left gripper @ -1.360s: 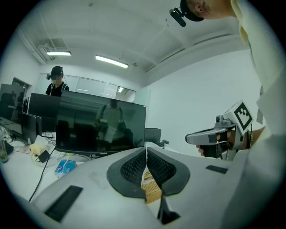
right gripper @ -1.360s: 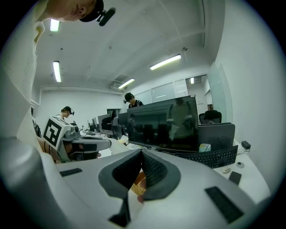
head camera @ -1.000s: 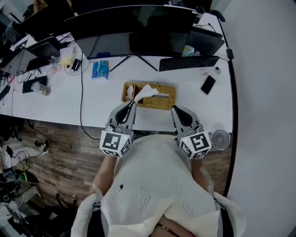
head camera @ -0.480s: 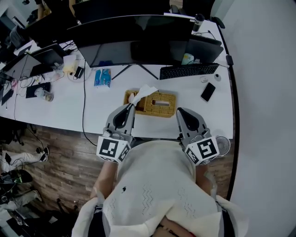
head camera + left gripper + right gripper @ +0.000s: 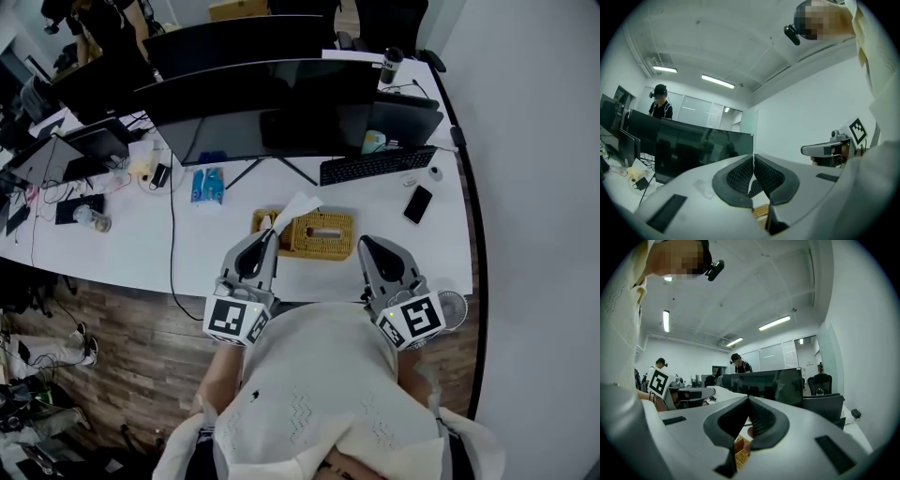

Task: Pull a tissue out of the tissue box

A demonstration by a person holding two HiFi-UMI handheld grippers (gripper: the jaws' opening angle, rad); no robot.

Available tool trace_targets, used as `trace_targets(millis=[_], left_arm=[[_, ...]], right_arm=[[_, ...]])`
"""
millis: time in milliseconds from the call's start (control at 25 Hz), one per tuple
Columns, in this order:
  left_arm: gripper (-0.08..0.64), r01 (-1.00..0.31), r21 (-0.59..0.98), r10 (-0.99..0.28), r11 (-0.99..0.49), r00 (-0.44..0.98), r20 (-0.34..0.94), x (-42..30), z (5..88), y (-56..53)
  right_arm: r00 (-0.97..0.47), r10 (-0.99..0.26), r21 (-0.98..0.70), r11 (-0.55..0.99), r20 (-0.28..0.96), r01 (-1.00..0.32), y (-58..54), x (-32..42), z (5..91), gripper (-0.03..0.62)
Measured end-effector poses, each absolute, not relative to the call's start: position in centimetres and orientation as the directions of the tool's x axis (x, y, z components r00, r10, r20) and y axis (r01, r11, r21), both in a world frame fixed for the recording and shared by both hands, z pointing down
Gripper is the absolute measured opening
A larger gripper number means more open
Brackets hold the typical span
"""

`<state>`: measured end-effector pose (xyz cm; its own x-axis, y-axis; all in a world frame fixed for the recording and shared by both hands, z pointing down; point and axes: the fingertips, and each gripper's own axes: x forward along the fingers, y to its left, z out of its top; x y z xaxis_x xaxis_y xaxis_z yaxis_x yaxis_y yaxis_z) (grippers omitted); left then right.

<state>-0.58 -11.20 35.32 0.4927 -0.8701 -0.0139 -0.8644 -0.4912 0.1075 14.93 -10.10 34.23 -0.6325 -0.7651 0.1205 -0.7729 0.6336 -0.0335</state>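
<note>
tissue [image 5: 298, 204]: raised over the left end of the box [image 5: 339, 246], a corner in your left tongs [image 5: 267, 234].
box: on the desk [image 5: 122, 234], just ahead of both tongs.
left tongs: pressed together, pinching the tissue.
right tongs [image 5: 366, 242]: pressed together on nothing, near the box's right end.

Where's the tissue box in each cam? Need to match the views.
Head view: tissue box at centre, just below the monitor.
Left gripper view: only a woven sliver at bottom centre, under the jaws.
Right gripper view: a woven corner at the bottom, under the jaws.
Shared landmark: the wide black monitor, beyond the box in all three.
</note>
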Motion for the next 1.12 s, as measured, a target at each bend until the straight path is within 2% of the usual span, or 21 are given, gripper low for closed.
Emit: trace_targets(millis=[1120], left_arm=[[0.015, -0.863, 0.101, -0.866, -0.495, 0.499, 0.02, 0.3, 36.9, -10.9]], right_arm=[[-0.67, -0.733, -0.063, 0.668, 0.117, -0.742, -10.0, 14.4, 35.1, 0.0]])
